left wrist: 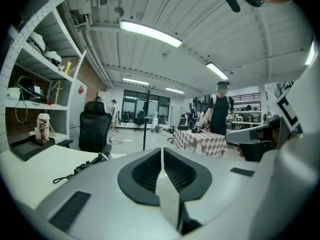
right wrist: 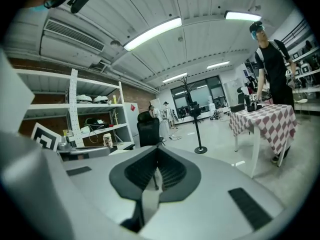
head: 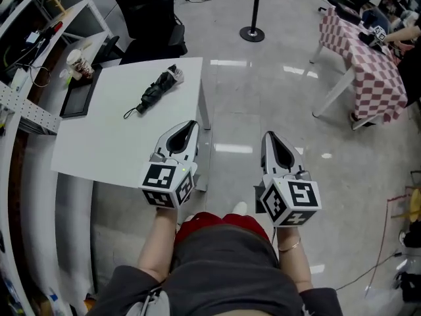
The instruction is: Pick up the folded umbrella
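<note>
Folded umbrella (head: 158, 91): one item, on the far half of the white table (head: 118, 143).
It lay well apart from all fingers. The left gripper (head: 189, 125) hung over the table's near right edge; the right gripper (head: 270, 137) was off the table to its right. Both pairs of fingers were pressed together, empty. Umbrella black, collapsed, strap trailing toward the table's left. Count: one umbrella, one table, two grippers.

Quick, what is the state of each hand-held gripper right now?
Left hand-held gripper: closed, holding nothing.
Right hand-held gripper: closed, holding nothing.
</note>
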Tool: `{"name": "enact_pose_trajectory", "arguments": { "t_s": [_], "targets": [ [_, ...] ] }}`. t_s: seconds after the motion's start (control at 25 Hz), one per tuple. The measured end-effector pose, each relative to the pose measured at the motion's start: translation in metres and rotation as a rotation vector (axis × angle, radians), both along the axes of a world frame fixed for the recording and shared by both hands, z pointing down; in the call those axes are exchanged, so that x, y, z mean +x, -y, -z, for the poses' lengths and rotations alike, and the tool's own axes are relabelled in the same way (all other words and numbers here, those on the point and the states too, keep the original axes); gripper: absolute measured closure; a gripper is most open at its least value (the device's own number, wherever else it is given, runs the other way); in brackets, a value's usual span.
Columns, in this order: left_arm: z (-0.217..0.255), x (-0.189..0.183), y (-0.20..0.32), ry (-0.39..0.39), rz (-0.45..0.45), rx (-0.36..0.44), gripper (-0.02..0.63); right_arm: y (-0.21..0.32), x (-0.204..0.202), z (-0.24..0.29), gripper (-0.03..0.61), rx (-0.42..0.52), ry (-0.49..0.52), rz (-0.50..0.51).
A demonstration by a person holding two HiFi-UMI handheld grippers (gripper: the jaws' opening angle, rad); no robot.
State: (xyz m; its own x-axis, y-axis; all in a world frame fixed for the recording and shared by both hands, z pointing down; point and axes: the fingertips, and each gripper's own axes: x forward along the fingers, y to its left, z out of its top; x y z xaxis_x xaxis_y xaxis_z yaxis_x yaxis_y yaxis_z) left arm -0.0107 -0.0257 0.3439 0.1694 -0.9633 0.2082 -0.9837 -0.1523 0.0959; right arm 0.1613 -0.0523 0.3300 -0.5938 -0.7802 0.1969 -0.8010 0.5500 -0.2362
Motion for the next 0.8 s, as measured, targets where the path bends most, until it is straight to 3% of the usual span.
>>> {"name": "enact_pose_trajectory", "arguments": {
  "t_s": [0.24, 0.48, 0.8],
  "targets": [
    [0.009, -0.005, 0.012, 0.022, 0.144, 0.010, 0.587, 0.028, 0.010, -0.002, 0.560, -0.002, 0.000, 0.112],
    [0.016, -0.033, 0.013, 0.064, 0.261, -0.011, 0.544, 0.044, 0.004, -0.004, 0.560, -0.022, 0.027, 0.195],
    [0.003, -0.080, 0.036, 0.126, 0.312, -0.095, 0.441, 0.075, -0.007, -0.013, 0.560, -0.045, 0.013, 0.236]
  ]
}}
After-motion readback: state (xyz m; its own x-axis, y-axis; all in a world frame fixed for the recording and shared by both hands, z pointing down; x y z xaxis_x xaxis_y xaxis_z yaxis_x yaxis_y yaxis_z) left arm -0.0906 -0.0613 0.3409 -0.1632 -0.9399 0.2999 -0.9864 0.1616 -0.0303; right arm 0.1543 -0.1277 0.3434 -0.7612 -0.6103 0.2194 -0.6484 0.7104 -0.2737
